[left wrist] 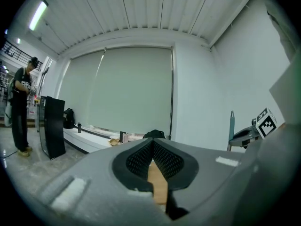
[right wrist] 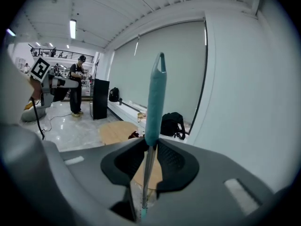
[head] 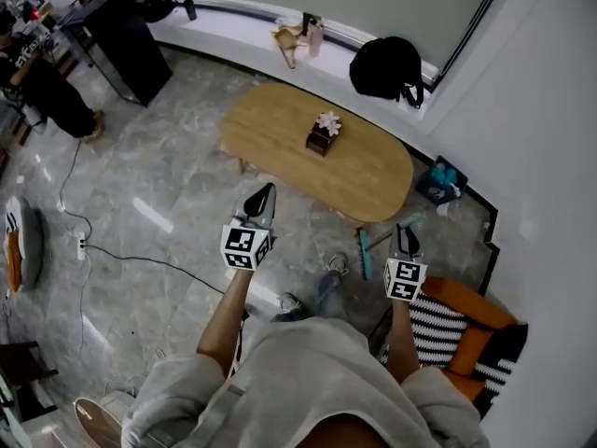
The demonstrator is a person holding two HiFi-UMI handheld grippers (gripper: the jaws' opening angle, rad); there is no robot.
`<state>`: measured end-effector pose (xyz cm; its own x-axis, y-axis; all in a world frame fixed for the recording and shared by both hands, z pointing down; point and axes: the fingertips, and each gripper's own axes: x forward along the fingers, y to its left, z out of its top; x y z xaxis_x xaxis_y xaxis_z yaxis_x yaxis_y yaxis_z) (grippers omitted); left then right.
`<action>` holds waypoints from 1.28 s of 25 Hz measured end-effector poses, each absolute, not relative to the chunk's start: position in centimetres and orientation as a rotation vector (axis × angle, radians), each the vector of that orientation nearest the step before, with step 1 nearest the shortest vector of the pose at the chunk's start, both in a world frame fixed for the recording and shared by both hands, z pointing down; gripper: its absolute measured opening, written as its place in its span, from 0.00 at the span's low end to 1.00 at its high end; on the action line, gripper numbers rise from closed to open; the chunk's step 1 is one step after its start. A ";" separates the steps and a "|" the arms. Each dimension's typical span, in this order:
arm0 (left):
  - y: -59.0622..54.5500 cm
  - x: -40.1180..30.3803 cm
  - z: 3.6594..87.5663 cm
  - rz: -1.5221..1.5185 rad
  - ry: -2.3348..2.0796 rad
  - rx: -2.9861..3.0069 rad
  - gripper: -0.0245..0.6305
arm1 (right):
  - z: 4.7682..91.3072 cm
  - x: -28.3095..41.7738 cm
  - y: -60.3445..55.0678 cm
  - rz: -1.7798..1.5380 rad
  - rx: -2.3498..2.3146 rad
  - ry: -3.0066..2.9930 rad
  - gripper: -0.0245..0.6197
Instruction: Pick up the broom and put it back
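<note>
right gripper (right wrist: 149,144) pinched on the broom (right wrist: 155,95), skinny metal rod with a smooth teal grip; left gripper (left wrist: 153,144) closed, empty.

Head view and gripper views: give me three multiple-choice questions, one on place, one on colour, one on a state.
1. The black backpack lies on: A the white window ledge; B the oval wooden table; C the floor.
2. The metal-shafted broom's grip is: A red; B teal; C yellow.
3. The right hand-held gripper is: A open and empty; B shut on the broom; C out of view.
A, it sits on the ledge; B, teal shows above the jaws; B, the pads clamp the shaft.
</note>
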<state>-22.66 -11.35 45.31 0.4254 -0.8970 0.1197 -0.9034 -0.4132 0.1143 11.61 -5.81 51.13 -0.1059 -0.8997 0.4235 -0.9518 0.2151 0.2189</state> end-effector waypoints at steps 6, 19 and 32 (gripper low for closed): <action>-7.8 -26.3 46.2 0.029 -1.706 2.415 0.03 | 51.7 5.6 -6.0 0.163 1.567 -2.168 0.17; -5.9 -26.5 49.2 0.092 -1.787 2.268 0.03 | 55.9 -3.2 -10.5 0.188 1.238 -2.352 0.16; -9.7 -25.5 56.1 0.175 -1.744 2.221 0.03 | 65.2 -6.0 -15.2 0.308 1.123 -2.329 0.16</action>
